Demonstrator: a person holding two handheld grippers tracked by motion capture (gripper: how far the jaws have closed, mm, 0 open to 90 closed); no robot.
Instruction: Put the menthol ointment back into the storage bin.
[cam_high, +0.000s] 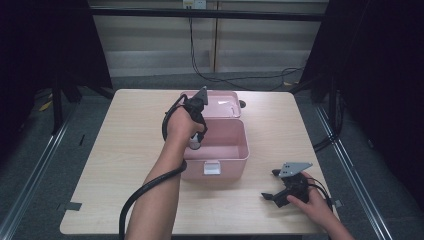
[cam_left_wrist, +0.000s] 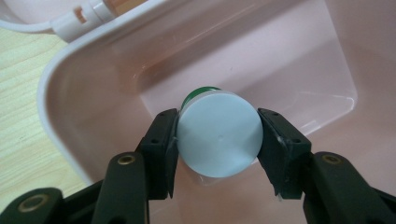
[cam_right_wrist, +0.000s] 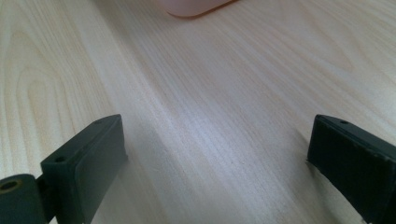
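Inside the open pink box (cam_left_wrist: 116, 65), a small round container (cam_left_wrist: 219, 135) with a pale, flat white cap and a green band just under it hangs between the two black pads of the left gripper (cam_left_wrist: 218, 140), which are closed against the cap's sides. It sits above the box's pink floor, near one rounded corner. In the high view the left gripper (cam_high: 196, 141) points down into the box (cam_high: 235, 150), whose lid (cam_high: 220, 102) lies back behind it. Well apart, near the table's (cam_high: 125, 145) front right corner, the right gripper (cam_high: 270, 185) rests with its jaws spread wide over bare wood, holding nothing.
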